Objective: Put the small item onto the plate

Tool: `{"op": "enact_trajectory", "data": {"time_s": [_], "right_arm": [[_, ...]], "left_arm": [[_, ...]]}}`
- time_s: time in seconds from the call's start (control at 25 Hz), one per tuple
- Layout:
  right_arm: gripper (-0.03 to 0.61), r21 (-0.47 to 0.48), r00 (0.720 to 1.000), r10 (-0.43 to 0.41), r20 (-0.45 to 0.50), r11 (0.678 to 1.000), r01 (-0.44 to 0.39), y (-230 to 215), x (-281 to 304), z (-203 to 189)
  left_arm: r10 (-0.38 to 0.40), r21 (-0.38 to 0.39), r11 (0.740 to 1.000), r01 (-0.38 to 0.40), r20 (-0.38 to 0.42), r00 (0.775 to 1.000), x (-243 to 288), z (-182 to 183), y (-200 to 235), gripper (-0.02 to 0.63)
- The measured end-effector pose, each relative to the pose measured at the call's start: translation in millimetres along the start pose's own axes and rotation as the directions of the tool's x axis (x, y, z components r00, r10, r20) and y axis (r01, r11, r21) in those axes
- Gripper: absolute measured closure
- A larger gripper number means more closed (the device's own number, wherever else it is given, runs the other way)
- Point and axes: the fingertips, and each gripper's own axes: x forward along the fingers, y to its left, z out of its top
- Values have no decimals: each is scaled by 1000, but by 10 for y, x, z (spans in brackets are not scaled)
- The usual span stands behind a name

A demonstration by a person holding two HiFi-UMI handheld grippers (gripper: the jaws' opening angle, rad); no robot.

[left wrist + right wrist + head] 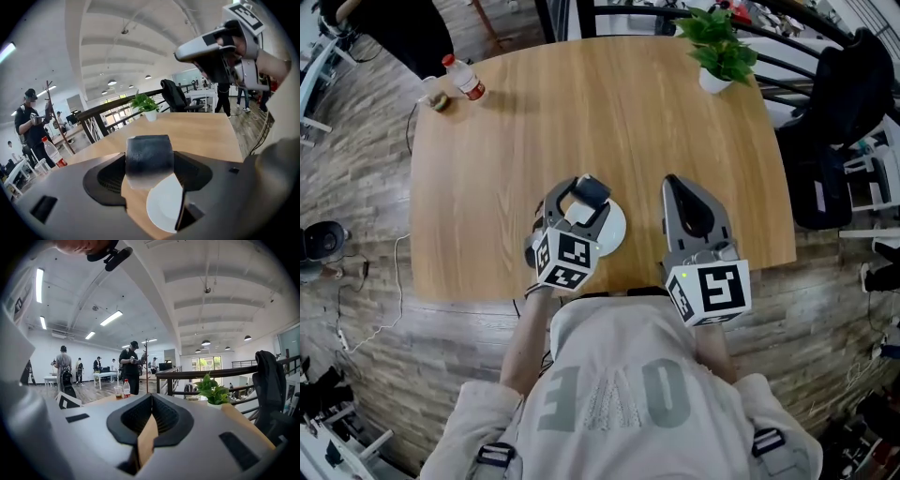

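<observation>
Task about half done imo: small item (592, 190) already picked up, not yet dropped. Left gripper (150, 164) clamped on it, dark block squeezed between jaws, sitting right over far edge of plate (617, 231). Can't tell if it's touching plate. Left to do: lower, let go. Right gripper (151, 396) pinched closed, nothing in it, parked beside plate. Count: one item, one plate, two grippers, one table (609, 112), one bottle (465, 78), one potted plant (719, 49).
</observation>
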Motion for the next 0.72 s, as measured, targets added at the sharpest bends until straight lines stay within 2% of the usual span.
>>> {"op": "enact_trajectory", "data": {"time_s": [0.16, 0.32, 0.52, 0.72], "right_arm": [[561, -9, 1000, -24, -4, 1000, 24, -58, -43, -3], [560, -5, 999, -43, -5, 999, 43, -97, -90, -37], [561, 2, 997, -70, -23, 998, 71, -119, -122, -97], [561, 5, 995, -89, -42, 996, 90, -133, -172, -150]], "left_arm": [[-62, 9, 998, 63, -98, 993, 173, -280, -182, 302], [-124, -7, 992, 125, -196, 973, 265, -552, -369, 302], [-213, -86, 977, 197, -248, 945, 328, -779, -534, 302], [-234, -67, 972, 225, -331, 914, 377, -1008, -630, 302]]}}
